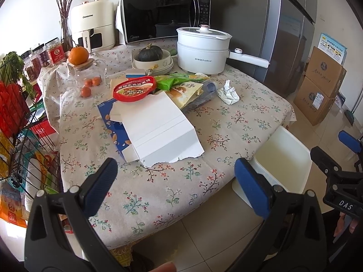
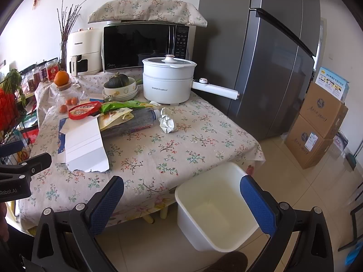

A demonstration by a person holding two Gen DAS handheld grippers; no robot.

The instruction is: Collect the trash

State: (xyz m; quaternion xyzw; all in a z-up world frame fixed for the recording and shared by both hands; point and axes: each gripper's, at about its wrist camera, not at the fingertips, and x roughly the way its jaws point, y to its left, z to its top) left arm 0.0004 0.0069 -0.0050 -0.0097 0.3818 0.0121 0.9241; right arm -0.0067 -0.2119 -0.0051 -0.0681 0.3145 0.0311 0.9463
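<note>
grippers hung nearest, off the tabletop's front edge: the left gripper [image 1: 177, 176] and the right gripper [image 2: 181, 195] both had their blue-padded fingers spread wide with nothing between them. a white bin [image 2: 211, 213] stood on the floor just beside the front right corner, nothing visible inside. on the floral tablecloth [image 1: 158, 192], a torn white carton [image 1: 158, 131] lay near the front edge toward the left side. behind it sat a red noodle-bowl lid [image 1: 135, 88], a green wrapper [image 1: 174, 79], a yellow snack pouch [image 1: 183, 93] and a plastic bottle [image 2: 133, 122], piled touching. a crumpled tissue [image 1: 228, 93] lay just right of them. a white electric pot [image 1: 202, 52] stood at the back edge.
</note>
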